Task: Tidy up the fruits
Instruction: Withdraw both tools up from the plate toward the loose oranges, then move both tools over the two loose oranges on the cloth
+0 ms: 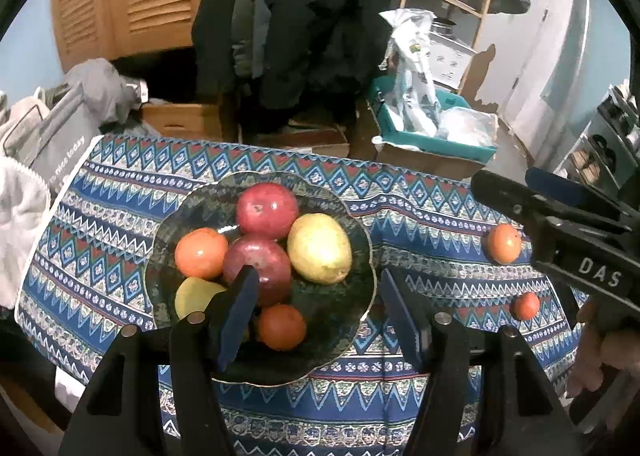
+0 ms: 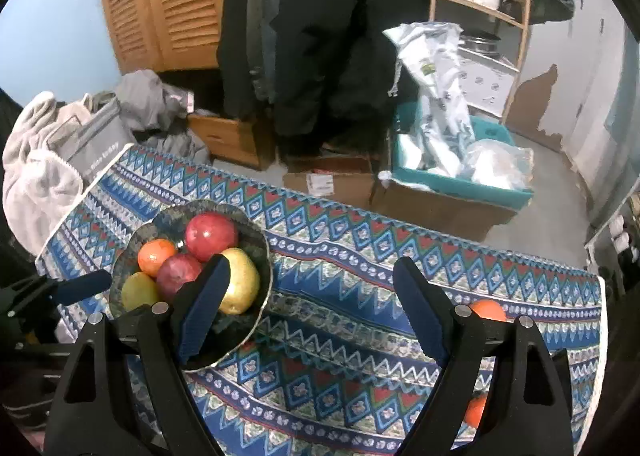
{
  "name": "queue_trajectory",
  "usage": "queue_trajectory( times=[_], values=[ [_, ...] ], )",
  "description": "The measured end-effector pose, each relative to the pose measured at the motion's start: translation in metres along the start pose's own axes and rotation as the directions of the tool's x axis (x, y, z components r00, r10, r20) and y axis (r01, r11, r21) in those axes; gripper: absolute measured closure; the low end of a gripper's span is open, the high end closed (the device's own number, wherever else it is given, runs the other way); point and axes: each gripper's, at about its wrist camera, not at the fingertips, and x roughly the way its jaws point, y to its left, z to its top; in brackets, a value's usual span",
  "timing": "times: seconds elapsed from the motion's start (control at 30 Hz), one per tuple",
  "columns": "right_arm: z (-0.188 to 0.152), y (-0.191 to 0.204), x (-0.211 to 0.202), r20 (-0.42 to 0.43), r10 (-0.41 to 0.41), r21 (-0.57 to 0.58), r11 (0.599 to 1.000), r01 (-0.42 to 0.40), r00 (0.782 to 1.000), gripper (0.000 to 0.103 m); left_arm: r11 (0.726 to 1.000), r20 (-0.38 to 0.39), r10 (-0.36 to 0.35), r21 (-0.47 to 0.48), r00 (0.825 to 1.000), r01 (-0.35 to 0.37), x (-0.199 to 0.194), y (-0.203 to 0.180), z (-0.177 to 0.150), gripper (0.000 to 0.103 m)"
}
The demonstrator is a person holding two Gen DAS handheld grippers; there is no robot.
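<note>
A dark patterned plate (image 1: pixel 362 256) on the blue patterned cloth holds two red fruits (image 1: pixel 267 210), a yellow fruit (image 1: pixel 319 248), two oranges (image 1: pixel 201 253) and another yellow fruit at its left. My left gripper (image 1: pixel 320 312) hangs open above the plate's near side, with nothing between its fingers. Two loose oranges, a larger one (image 1: pixel 504 243) and a smaller one (image 1: pixel 527 305), lie on the cloth to the right. My right gripper (image 2: pixel 312 308) stands open over bare cloth between the plate (image 2: pixel 262 244) and those oranges (image 2: pixel 488 310), which its right finger partly hides.
The cloth-covered table (image 2: pixel 360 256) ends at a far edge. Beyond it are cardboard boxes (image 2: pixel 332 180), a teal bin with plastic bags (image 2: pixel 460 176), hanging dark coats and a wooden shelf. Grey bags and towels (image 2: pixel 40 176) crowd the left end.
</note>
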Motion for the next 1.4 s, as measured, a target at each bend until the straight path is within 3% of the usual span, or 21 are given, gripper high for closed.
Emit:
queue_trajectory(
  times=[0.67, 1.4],
  values=[
    [-0.031, -0.059, -0.057, 0.051, -0.090, 0.065, 0.994, 0.086, 0.995, 0.018, 0.994, 0.015, -0.049, 0.095, 0.999, 0.047, -0.011, -0.053, 0.002, 0.037],
    [-0.088, -0.153, -0.077, -0.014, -0.180, 0.195, 0.964, 0.179, 0.984, 0.018, 0.971, -0.061, -0.083, 0.221, 0.995, 0.094, 0.011, -0.132, -0.005, 0.037]
  ],
)
